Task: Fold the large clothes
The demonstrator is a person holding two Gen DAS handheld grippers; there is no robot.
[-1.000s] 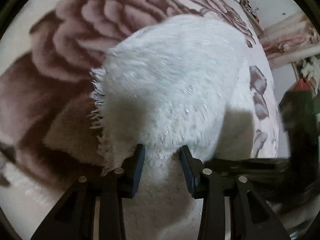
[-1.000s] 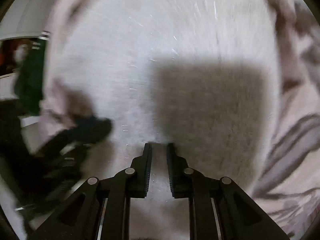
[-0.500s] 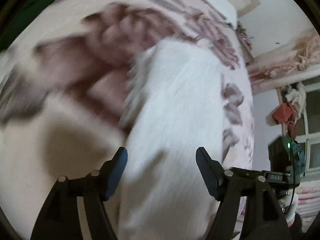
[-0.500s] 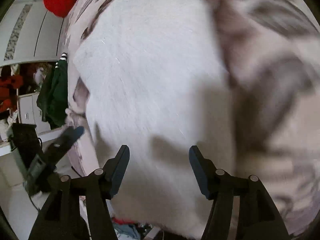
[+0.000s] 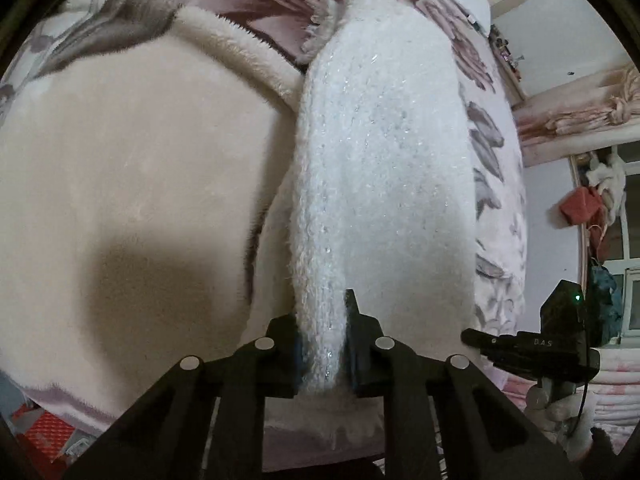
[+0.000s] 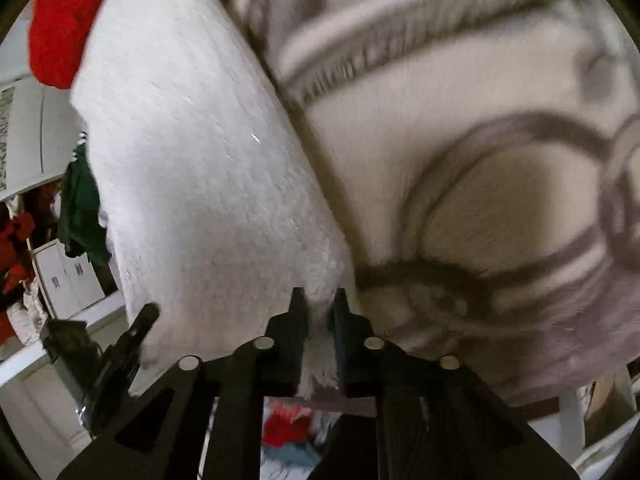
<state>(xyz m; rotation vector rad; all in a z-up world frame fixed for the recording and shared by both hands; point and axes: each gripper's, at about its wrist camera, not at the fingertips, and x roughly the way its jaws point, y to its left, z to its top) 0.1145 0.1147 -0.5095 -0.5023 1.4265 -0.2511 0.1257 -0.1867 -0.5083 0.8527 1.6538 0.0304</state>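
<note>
A white fuzzy garment [image 5: 380, 160] lies lengthwise as a folded strip on the bed. My left gripper [image 5: 324, 312] has its near left edge between the pads; the jaws are closing and pinch the fabric. In the right wrist view the same garment [image 6: 192, 160] runs up to the left. My right gripper [image 6: 319, 300] grips its near right corner, its jaws likewise closing with fabric pressed between them. Each gripper shows in the other's view: the right gripper [image 5: 532, 348] at the lower right, the left gripper [image 6: 120, 352] at the lower left.
A plush cream blanket [image 5: 132, 160] with brown flower print [image 6: 480, 200] covers the bed. A red garment [image 6: 56, 32] lies at the far end. A green garment [image 6: 80, 208] hangs beside the bed, near white cabinets. The bed's near edge sits just under both grippers.
Both grippers let go of the garment, stood wide open half a second ago, slid back along it to its near end, and have closed on its edge again.
</note>
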